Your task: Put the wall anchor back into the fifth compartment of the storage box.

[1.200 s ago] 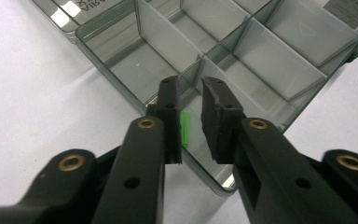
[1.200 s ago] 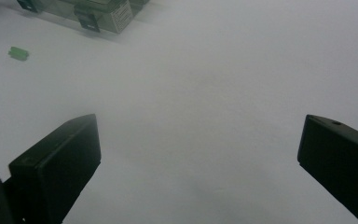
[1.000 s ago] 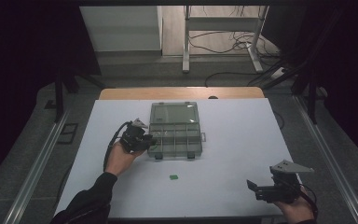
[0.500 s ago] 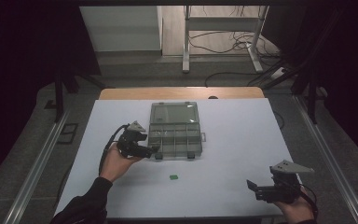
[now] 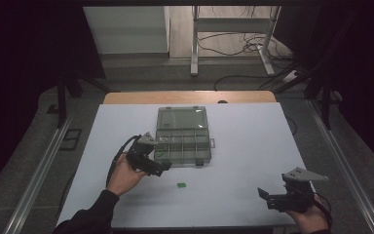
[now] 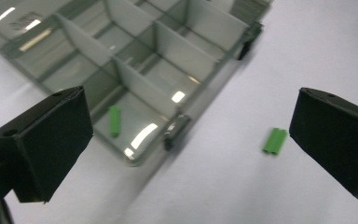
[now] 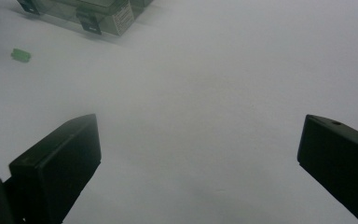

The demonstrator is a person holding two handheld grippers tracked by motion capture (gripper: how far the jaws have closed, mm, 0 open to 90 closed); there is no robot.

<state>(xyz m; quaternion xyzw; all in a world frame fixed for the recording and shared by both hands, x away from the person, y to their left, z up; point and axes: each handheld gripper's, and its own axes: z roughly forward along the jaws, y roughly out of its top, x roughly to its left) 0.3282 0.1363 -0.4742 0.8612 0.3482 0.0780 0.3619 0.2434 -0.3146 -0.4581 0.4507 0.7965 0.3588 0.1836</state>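
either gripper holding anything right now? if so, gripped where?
Nothing is held. The left gripper has just opened its jaws, empty, above the organizer box; one green piece lies in a compartment. The right gripper is open over bare table.

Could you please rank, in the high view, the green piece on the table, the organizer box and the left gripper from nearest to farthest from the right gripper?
From the right gripper, at the table's near right:
1. Green piece, on the bare table to its left.
2. Left gripper, farther left, at the box's near corner.
3. Organizer box, farther back, mid-table.
The last two are close.
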